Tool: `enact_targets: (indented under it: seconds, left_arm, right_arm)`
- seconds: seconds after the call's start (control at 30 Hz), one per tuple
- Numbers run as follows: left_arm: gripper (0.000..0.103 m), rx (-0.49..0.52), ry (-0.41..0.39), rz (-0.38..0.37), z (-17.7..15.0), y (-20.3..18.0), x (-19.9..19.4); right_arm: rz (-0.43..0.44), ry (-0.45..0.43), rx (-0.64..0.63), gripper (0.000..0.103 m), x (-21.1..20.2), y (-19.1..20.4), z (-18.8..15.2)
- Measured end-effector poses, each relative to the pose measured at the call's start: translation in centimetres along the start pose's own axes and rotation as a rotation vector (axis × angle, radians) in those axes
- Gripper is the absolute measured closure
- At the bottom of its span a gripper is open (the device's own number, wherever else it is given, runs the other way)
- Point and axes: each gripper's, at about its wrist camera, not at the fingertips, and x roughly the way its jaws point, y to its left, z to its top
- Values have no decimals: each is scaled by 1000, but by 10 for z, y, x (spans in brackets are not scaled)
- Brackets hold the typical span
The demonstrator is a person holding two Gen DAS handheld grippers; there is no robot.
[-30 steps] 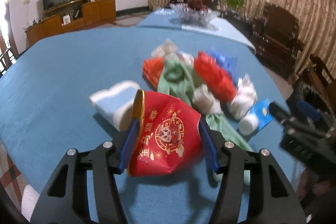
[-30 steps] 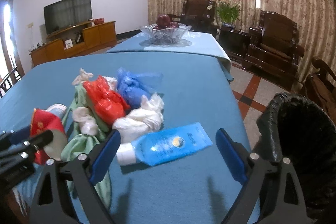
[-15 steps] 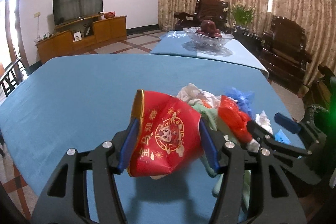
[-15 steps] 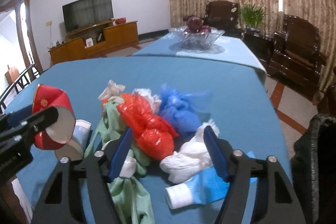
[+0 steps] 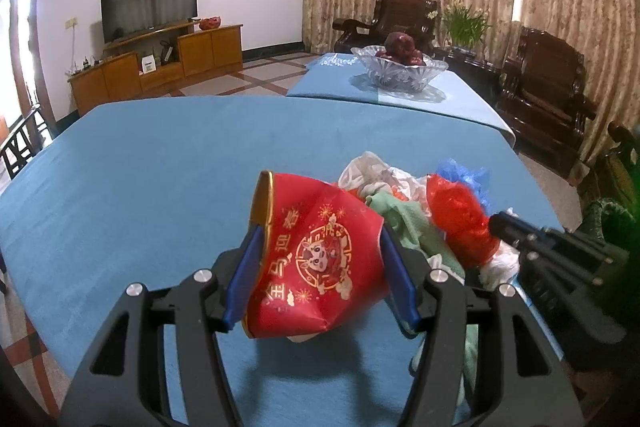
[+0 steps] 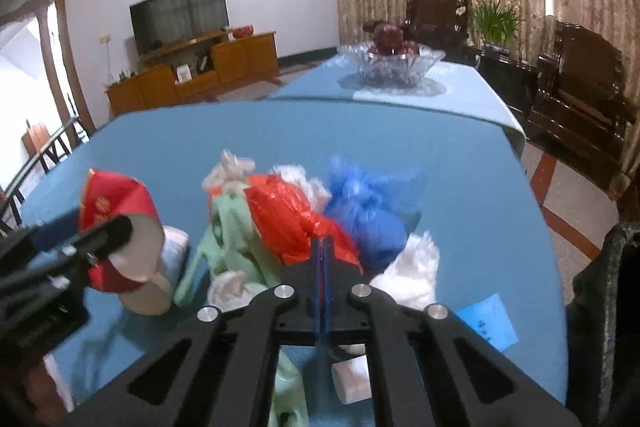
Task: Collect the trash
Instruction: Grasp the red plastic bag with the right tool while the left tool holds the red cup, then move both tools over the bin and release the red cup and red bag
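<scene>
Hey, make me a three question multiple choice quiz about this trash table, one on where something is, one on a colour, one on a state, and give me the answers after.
1. Where is the glass fruit bowl?
A. on the farther blue-covered table
B. in the trash pile
C. on the TV cabinet

2. What colour is the crumpled bag at the tip of the right tool?
A. yellow
B. red
C. black

3. What state is the red paper cup in?
A. standing upright on the near table
B. lying flat under the bags
C. squeezed between the pads of the left tool

Answers: 1 A, the bowl sits on the table beyond the near one. 2 B, the red bag lies right at the closed pads. 3 C, both blue pads press the cup's dented sides and it is off the cloth.
</scene>
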Motion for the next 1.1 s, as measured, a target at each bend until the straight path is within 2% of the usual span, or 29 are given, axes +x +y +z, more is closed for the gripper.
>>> enact_targets:
  seconds: [0.27, 0.5, 0.73, 0.93, 1.1]
  left_arm:
    - [46, 8, -23, -18, 8, -9, -13]
    - [46, 39, -33, -93, 15, -42, -26]
    - [46, 103, -34, -239, 19, -113, -29]
    - [46, 151, -26, -407, 24, -197, -30]
    - [46, 200, -43, -512, 26, -262, -35]
  right_arm:
    - [9, -67, 43, 103, -38, -16, 14]
    - [-56, -125, 71, 103, -81, -47, 23]
    - [-169, -163, 125, 103, -133, -106, 22]
    - [-317, -182, 170, 103, -173, -168, 11]
    - [-432, -179, 220, 103, -196, -221, -6]
